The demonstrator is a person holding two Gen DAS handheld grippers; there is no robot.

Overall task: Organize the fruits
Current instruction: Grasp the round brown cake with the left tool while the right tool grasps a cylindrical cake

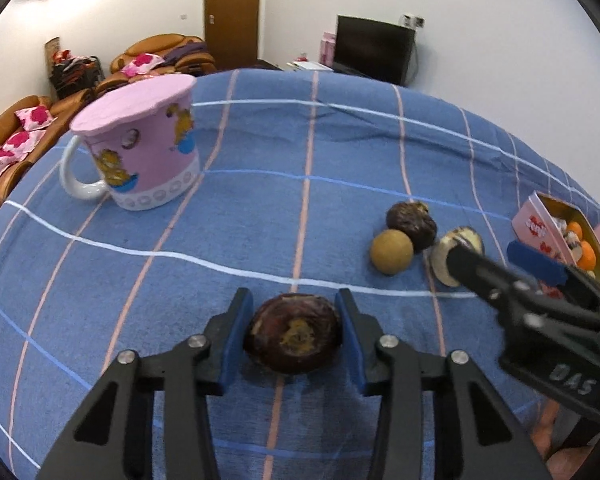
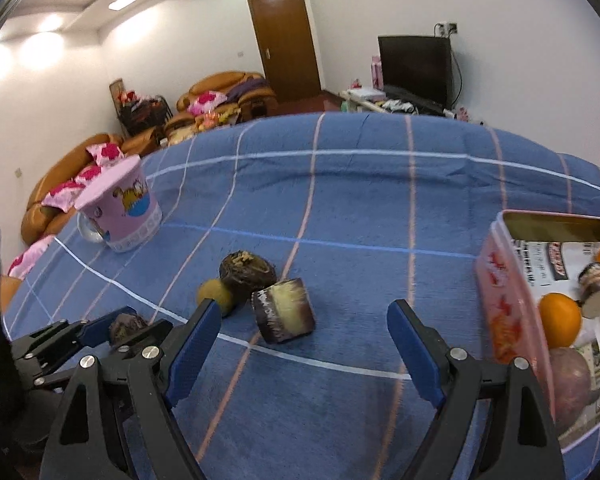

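Between the left gripper's (image 1: pixel 294 334) blue pads sits a dark round fruit (image 1: pixel 294 334) on the blue cloth (image 1: pixel 260 220), clamped at its widest pt (looks firm, light, skin maybe slick), while the right gripper (image 2: pixel 304 350) hangs wide apart nr the tin (image 2: pixel 500 280).

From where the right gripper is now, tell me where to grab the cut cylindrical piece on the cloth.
Grip the cut cylindrical piece across its curved side wall, coming down from above and in front with the open right gripper. It lies tilted on its side, pale cut face up, clear of the dark round fruit behind it, so both pads probably fit.
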